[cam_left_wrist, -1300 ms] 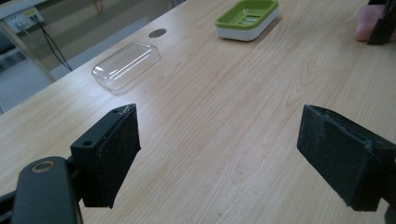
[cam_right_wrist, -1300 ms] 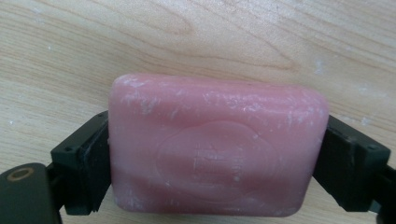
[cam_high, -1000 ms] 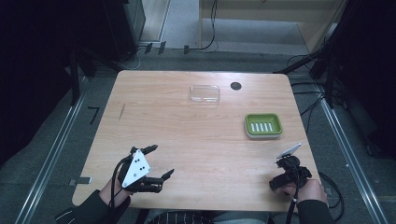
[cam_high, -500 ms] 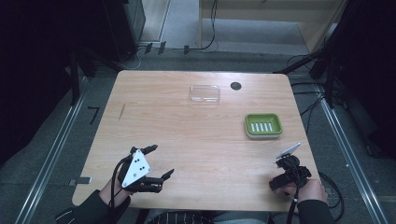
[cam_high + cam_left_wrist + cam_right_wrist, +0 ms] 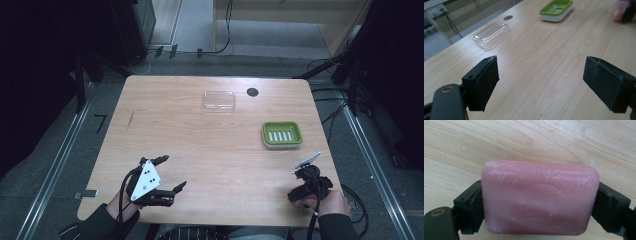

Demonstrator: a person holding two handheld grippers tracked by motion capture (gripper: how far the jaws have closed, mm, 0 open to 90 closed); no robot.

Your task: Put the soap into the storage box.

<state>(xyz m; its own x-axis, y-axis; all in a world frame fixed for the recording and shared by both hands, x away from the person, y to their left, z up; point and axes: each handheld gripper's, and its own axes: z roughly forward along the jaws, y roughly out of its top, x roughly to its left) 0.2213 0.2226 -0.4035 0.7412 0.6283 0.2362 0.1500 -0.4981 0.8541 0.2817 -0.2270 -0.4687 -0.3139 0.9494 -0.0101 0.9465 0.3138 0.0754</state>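
- High view: against the pictures from a second and half a second ago, nothing on the table (image 5: 210, 145) has shifted. The left gripper (image 5: 170, 172) sits at the near left edge as before and the right gripper (image 5: 306, 172) at the near right corner. The green soap dish (image 5: 282, 134) lies just beyond the right gripper, and the clear lid (image 5: 219, 100) sits farther back beside a dark round hole (image 5: 252, 92). This pause suggests the grasp is settled and the carry has not begun.
- Left gripper view: the left gripper (image 5: 541, 80) has its jaws wide apart over bare wood, holding nothing. Ahead lie the clear lid (image 5: 491, 35) and the green soap dish (image 5: 556, 9), well apart from each other.
- Right gripper view: the right gripper (image 5: 540, 206) has its jaws clamped on the short ends of a pink soap bar (image 5: 540, 205), held just over the table (image 5: 524, 142). The likely next step is moving the bar to the dish.
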